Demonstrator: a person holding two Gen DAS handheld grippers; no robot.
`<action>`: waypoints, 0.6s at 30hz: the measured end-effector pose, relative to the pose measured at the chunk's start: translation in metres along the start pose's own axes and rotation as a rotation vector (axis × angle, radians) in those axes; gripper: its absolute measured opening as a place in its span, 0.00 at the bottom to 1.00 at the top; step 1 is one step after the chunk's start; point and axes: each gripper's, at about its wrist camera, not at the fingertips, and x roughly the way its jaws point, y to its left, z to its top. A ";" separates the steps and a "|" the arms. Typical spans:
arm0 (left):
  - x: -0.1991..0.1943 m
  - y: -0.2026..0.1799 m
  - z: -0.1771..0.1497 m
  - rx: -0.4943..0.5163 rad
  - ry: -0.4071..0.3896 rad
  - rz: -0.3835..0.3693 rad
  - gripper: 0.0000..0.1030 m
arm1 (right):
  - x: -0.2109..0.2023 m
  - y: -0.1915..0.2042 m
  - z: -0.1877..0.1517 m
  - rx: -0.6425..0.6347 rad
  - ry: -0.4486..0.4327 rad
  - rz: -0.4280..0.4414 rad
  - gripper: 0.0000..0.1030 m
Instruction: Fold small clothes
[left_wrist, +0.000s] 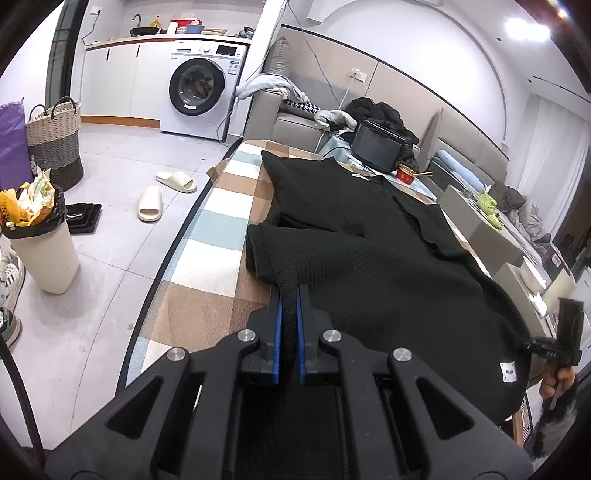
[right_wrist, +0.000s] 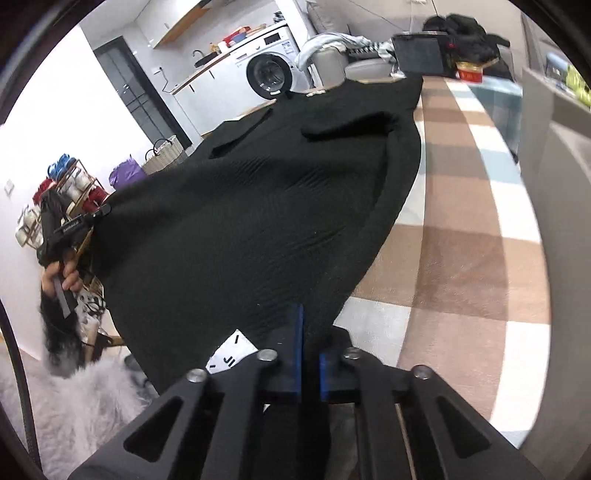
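A black knit sweater (left_wrist: 369, 240) lies spread over a table covered with a checked cloth (left_wrist: 221, 221). My left gripper (left_wrist: 290, 291) is shut on a bunched fold at the sweater's near edge, with the fabric pinched between its blue pads. In the right wrist view the sweater (right_wrist: 277, 192) runs away from my right gripper (right_wrist: 310, 332), which is shut on the hem beside a white label (right_wrist: 231, 356). A hand holds the left gripper (right_wrist: 103, 212) at the sweater's far left edge. The right gripper (left_wrist: 521, 343) shows at the sweater's right corner.
A black box (left_wrist: 376, 144) and a red bowl (left_wrist: 406, 173) stand at the table's far end. On the floor to the left are a full waste bin (left_wrist: 40, 254), slippers (left_wrist: 151, 203) and a woven basket (left_wrist: 55, 140). A washing machine (left_wrist: 201, 96) stands behind.
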 end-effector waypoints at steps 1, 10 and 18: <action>-0.001 0.000 0.000 0.005 -0.001 -0.003 0.04 | -0.007 0.000 -0.001 -0.012 -0.026 -0.001 0.05; -0.007 -0.002 0.007 -0.037 -0.055 -0.103 0.04 | -0.069 -0.028 0.003 0.118 -0.405 0.214 0.04; 0.023 0.002 0.036 -0.078 -0.085 -0.085 0.04 | -0.062 -0.034 0.047 0.260 -0.510 0.054 0.05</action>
